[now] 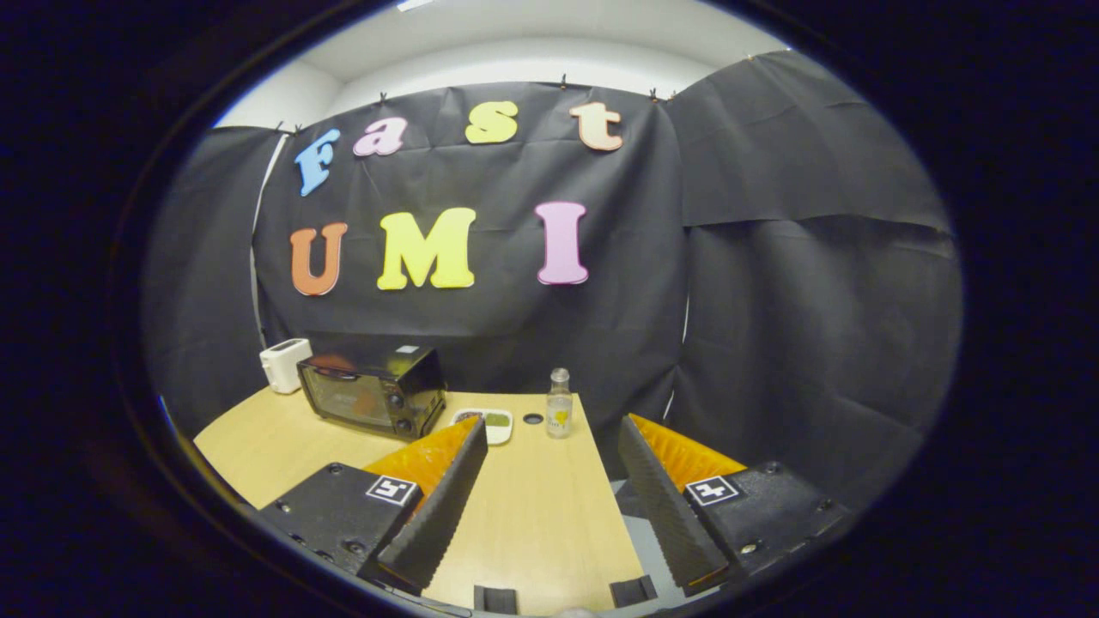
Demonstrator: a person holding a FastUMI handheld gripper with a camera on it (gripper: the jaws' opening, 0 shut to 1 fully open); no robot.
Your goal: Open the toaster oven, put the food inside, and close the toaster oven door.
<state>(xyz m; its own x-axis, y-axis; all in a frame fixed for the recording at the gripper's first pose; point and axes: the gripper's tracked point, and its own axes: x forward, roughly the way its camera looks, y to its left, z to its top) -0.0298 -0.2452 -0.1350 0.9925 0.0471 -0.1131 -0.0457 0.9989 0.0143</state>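
1. The pale wooden table [532, 515] has a near right edge just under the right finger; a careless sweep could drift off it.
2. The black boxy toaster oven [371, 390] sits far left, door closed; a skewed pull on the door could drag it toward the white toaster [284, 364].
3. The hand-held gripper [549, 481] hangs wide open, holding nothing.
4. The clear glass bottle [559, 403] beside the food could topple.
5. The small white food tray [491, 424] lies just beyond the left finger; a shallow pinch might slip.
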